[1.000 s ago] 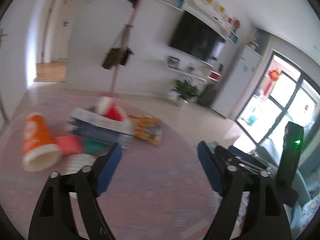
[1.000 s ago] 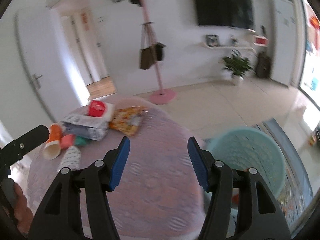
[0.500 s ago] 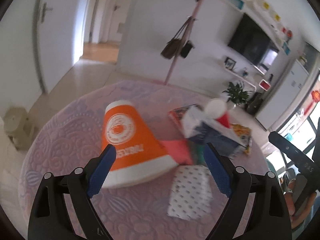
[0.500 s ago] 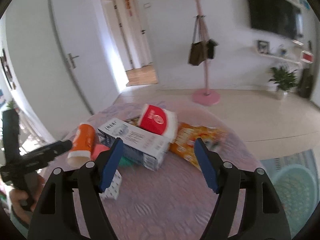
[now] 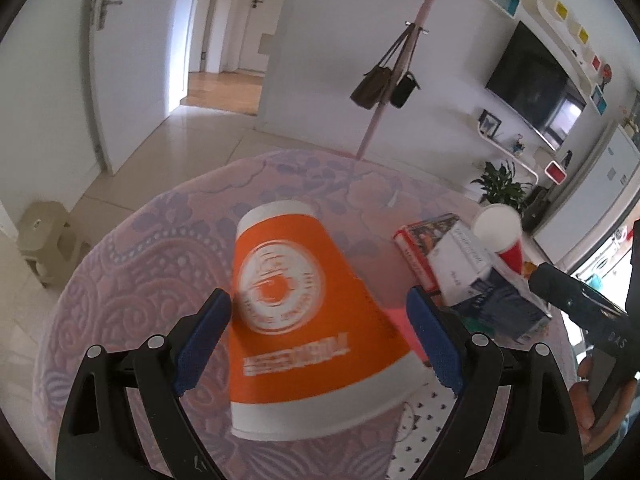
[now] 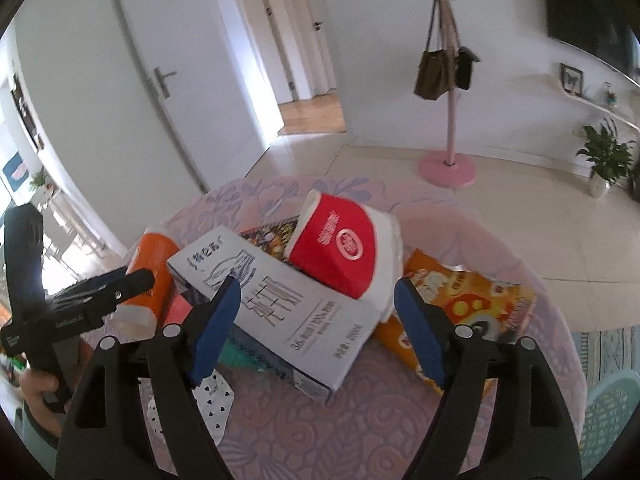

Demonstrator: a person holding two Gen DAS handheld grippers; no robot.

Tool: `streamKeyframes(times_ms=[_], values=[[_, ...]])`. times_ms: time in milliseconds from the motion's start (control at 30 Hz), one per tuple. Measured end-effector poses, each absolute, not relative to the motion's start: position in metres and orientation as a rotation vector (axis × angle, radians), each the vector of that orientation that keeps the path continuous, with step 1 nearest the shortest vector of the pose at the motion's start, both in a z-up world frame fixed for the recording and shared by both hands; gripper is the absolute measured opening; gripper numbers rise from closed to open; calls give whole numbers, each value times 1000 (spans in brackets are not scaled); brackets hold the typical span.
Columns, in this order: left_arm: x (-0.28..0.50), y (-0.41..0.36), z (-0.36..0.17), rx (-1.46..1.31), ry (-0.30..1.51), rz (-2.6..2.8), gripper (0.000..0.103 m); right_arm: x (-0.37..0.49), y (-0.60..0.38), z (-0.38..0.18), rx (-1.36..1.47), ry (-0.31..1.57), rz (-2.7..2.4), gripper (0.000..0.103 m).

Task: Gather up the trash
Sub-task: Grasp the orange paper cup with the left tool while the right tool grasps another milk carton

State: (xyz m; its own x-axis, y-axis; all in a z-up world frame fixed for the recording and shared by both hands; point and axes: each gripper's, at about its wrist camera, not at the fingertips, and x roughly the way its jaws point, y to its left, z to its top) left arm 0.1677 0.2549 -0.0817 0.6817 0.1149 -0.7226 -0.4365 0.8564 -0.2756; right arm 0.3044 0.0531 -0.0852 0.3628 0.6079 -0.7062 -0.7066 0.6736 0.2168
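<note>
An orange paper cup (image 5: 296, 312) lies on its side on the round table, mouth toward me. My left gripper (image 5: 320, 338) is open, one blue pad on either side of the cup, neither pressing on it. My right gripper (image 6: 318, 332) is open over a white and blue carton (image 6: 288, 308), which lies between its pads. A red paper cup (image 6: 340, 248) rests tipped on the carton. An orange snack bag (image 6: 472, 304) lies to the right. A white dotted wrapper (image 6: 212, 404) lies at the front left.
The table wears a lilac patterned cloth (image 5: 132, 280). A teal basket (image 6: 612, 412) stands on the floor at the lower right. A small stool (image 5: 44, 236) sits left of the table. A pink coat stand (image 6: 448, 168) stands beyond.
Both views swung from the room down onto the trash pile, and both grippers came closer and lower. The right jaws stand wider than a second ago. The orange cup now lies between the left pads.
</note>
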Motion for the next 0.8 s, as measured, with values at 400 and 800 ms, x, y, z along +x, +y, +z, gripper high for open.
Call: streamKeyframes(times_ms=[400, 800], values=[[155, 256, -98, -505, 800, 290, 79, 249, 68, -99, -240, 916, 994, 75], [142, 254, -96, -498, 809, 272, 77, 197, 84, -105, -342, 858, 857, 73]])
